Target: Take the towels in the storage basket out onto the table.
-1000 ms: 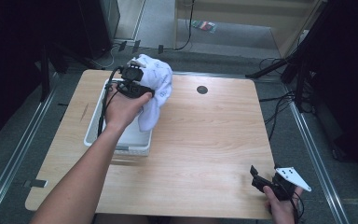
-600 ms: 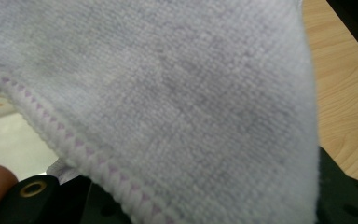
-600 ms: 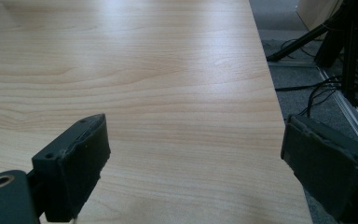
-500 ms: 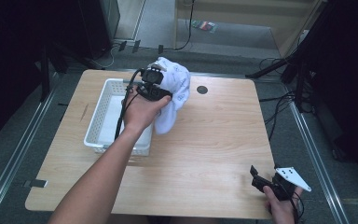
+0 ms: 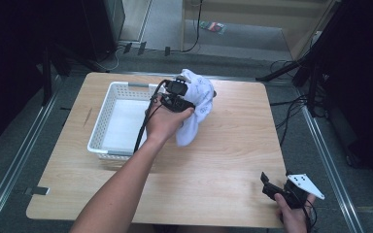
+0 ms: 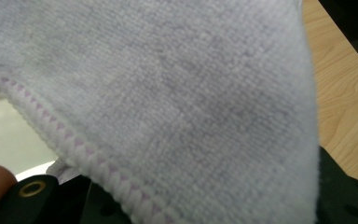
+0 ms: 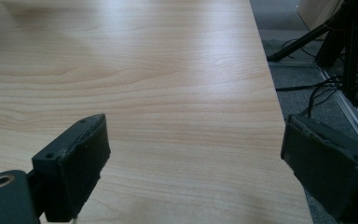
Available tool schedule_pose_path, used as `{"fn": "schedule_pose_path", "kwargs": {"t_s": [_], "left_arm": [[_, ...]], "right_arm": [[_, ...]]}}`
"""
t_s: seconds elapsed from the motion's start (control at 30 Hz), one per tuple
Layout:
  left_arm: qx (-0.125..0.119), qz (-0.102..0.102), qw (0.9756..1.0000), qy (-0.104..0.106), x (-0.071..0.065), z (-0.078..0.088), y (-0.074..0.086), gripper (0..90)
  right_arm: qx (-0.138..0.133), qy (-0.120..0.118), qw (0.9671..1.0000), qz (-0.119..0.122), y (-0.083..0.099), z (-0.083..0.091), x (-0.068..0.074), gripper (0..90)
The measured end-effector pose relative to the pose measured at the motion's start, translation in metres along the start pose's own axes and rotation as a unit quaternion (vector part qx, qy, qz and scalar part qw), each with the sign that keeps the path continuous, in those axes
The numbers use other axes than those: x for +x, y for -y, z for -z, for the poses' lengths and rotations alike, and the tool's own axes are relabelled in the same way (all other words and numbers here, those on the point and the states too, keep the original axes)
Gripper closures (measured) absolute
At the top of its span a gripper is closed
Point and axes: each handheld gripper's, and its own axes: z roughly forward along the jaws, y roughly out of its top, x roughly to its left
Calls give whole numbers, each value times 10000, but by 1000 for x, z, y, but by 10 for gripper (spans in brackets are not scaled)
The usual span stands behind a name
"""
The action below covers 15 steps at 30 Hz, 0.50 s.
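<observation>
Where the left tongs [image 5: 187,99] clamp a bunched fold of the white towel [image 5: 196,104], the cloth hangs in the air just beyond the right rim of the white basket [image 5: 108,104], above the desk [image 5: 233,160]. The grip appears to take only a small part of the fabric; the free tail droops toward the desk, so a slip is possible if the fold works loose, and the tail could drag on the wood or catch the basket rim during any sideways travel. The left gripper view confirms cloth draped across the jaws, which hides whatever lies ahead of them. The right tongs [image 5: 272,187] rest near the desk's front right corner, jaws spread wide and empty, well apart from the towel. The towel is white looped terry, soft and limp, with a stitched hem showing faint lilac thread [image 6: 74,140]; it is crumpled, not folded.
</observation>
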Motion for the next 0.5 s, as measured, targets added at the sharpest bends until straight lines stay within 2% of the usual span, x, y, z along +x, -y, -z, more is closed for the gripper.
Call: {"fn": "schedule_pose_path", "kwargs": {"t_s": [0.13, 0.33, 0.5], "left_arm": [[45, -20, 10000, 42, -4, -8, 1, 552], [73, 69, 9998, 160, -10, -27, 8, 539], [230, 80, 9995, 216, -10, -42, 15, 525]], "right_arm": [[2, -7, 10000, -15, 0, 0, 0, 78], [-3, -14, 10000, -17, 0, 0, 0, 79], [-6, -18, 10000, -13, 0, 0, 0, 79]]}}
